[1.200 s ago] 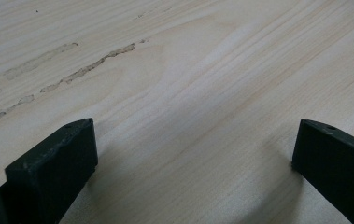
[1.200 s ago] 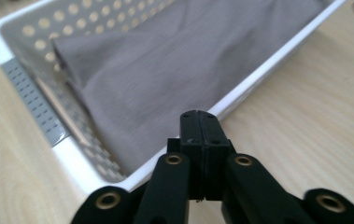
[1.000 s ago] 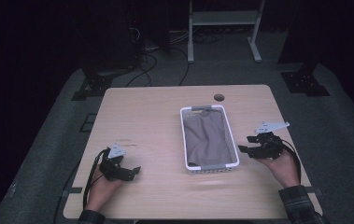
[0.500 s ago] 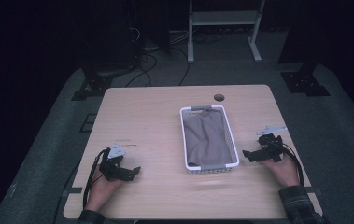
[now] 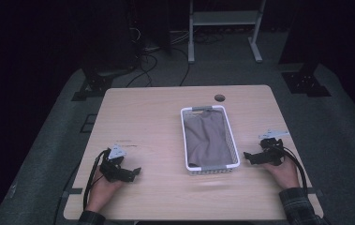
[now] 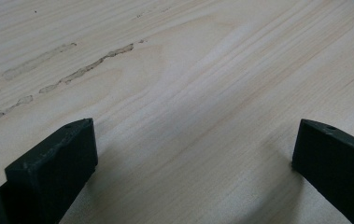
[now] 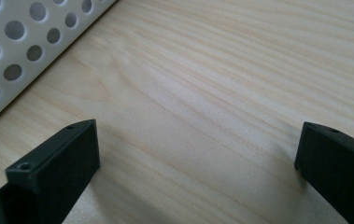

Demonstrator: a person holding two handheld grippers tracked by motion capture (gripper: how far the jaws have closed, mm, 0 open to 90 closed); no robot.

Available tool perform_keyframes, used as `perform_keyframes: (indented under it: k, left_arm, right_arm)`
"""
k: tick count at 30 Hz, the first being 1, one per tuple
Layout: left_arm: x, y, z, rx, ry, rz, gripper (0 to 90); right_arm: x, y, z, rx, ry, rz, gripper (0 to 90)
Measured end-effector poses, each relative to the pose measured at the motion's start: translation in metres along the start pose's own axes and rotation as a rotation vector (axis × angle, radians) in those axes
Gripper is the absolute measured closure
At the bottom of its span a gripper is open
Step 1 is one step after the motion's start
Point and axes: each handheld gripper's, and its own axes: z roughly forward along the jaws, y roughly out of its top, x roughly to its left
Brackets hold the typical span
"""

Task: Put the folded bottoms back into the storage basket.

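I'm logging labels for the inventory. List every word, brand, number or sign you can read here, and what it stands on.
None can be read: the white perforated basket, the grey cloth in it, the wooden table and both grippers, left and right, bear no legible text.

High view: dim, your table (image 5: 156,122) is the one lit area; upper frame falls to near black, detail soft and grainy. Both gripper views: bright, even light on sharp wood grain; soft shadows beneath the black jaws, which blur at the bottom corners.
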Motion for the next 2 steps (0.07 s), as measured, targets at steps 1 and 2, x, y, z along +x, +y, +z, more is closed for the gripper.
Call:
perform_keyframes:
  k: [1, 2]
  left_arm:
    - [0.0, 0.0, 0.0, -0.001, 0.0, 0.0, 0.0]
    - [0.0, 0.0, 0.0, -0.001, 0.0, 0.0, 0.0]
  right_arm:
    - [0.0, -0.0002, 0.0001, -0.002, -0.001, 0.001, 0.0]
    - [0.0002, -0.0003, 0.0002, -0.005, -0.005, 0.004, 0.0]
